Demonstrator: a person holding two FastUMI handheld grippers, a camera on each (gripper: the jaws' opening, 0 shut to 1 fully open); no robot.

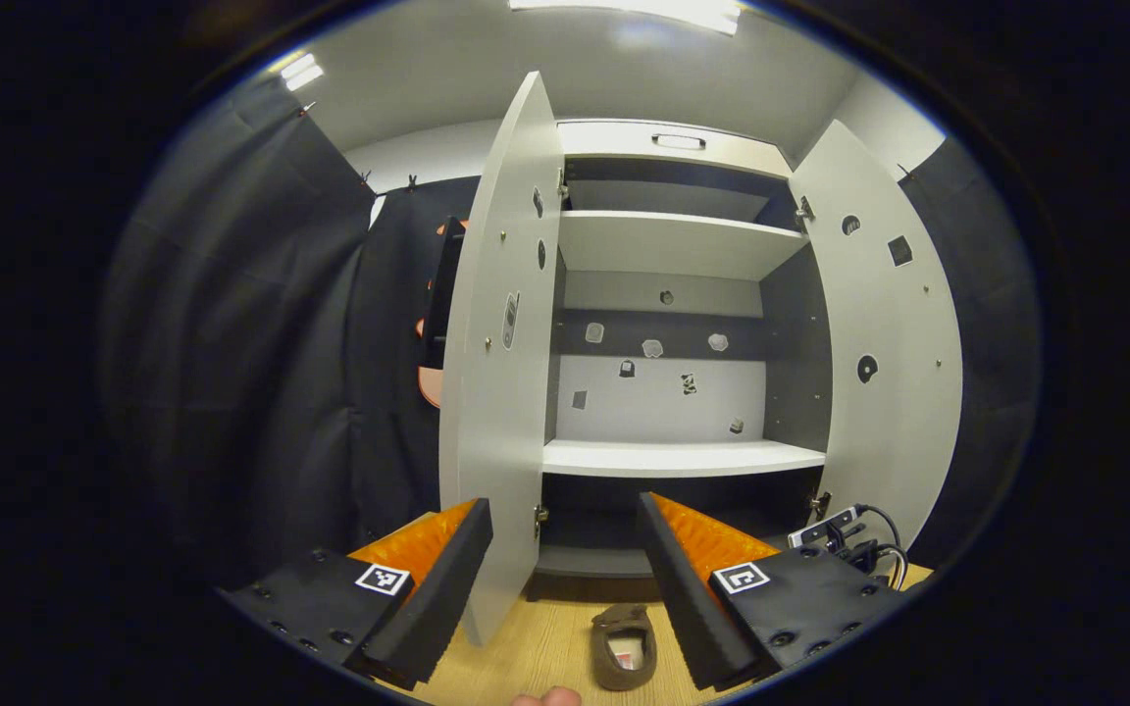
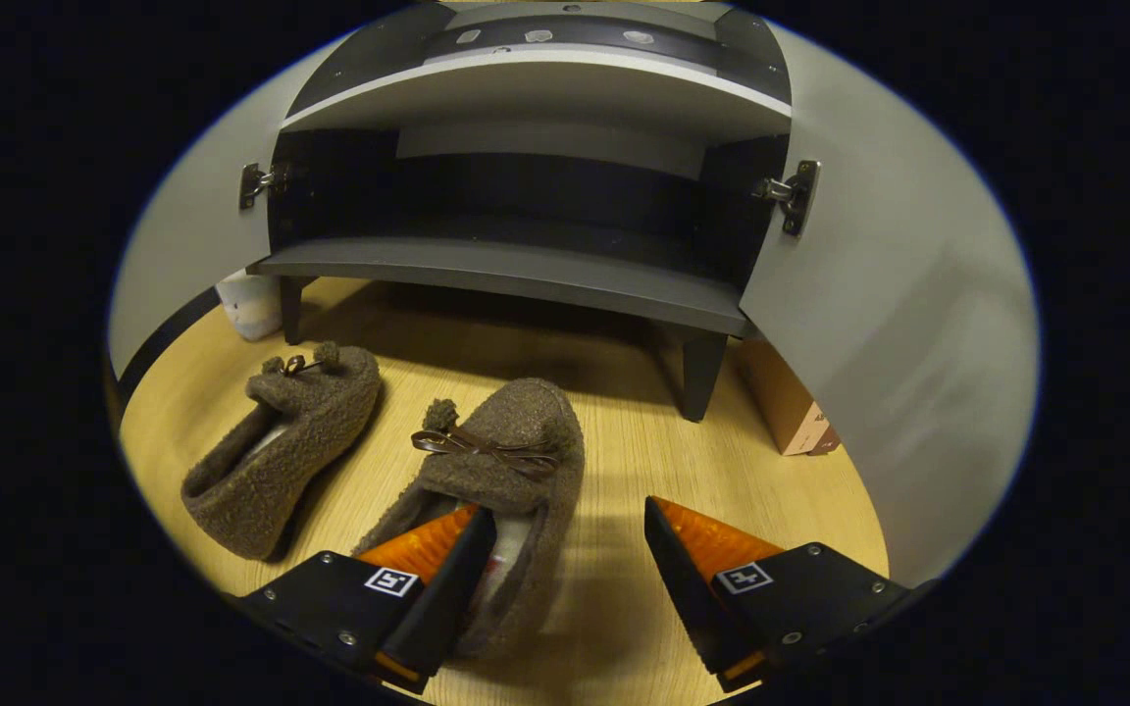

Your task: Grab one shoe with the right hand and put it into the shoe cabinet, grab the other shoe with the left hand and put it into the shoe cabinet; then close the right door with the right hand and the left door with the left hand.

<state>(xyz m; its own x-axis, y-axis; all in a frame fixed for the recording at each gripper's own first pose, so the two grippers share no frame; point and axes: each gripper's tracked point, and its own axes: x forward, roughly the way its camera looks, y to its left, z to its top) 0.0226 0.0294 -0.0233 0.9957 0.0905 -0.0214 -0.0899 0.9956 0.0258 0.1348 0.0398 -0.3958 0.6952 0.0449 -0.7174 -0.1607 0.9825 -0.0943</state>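
Note:
Two brown fuzzy shoes with bows lie on the wooden floor in front of the shoe cabinet (image 2: 516, 275). My right gripper (image 2: 565, 549) is open and low over the nearer shoe (image 2: 511, 441). Its left finger (image 2: 437, 579) reaches into that shoe's opening, and its right finger stands outside the shoe's right side. The other shoe (image 2: 281, 441) lies to the left, apart from it. In the left gripper view my left gripper (image 1: 565, 559) hangs open in front of the cabinet (image 1: 673, 456), both of whose doors stand open. One shoe (image 1: 624, 642) lies on the floor below it.
The left door (image 1: 496, 363) juts out close to my left gripper's left finger, and the right door (image 1: 884, 343) swings wide. A cardboard box (image 2: 791, 402) sits under the right door beside a cabinet leg. A white object (image 2: 251, 304) stands by the left leg. A cabled device (image 1: 845, 539) shows low right.

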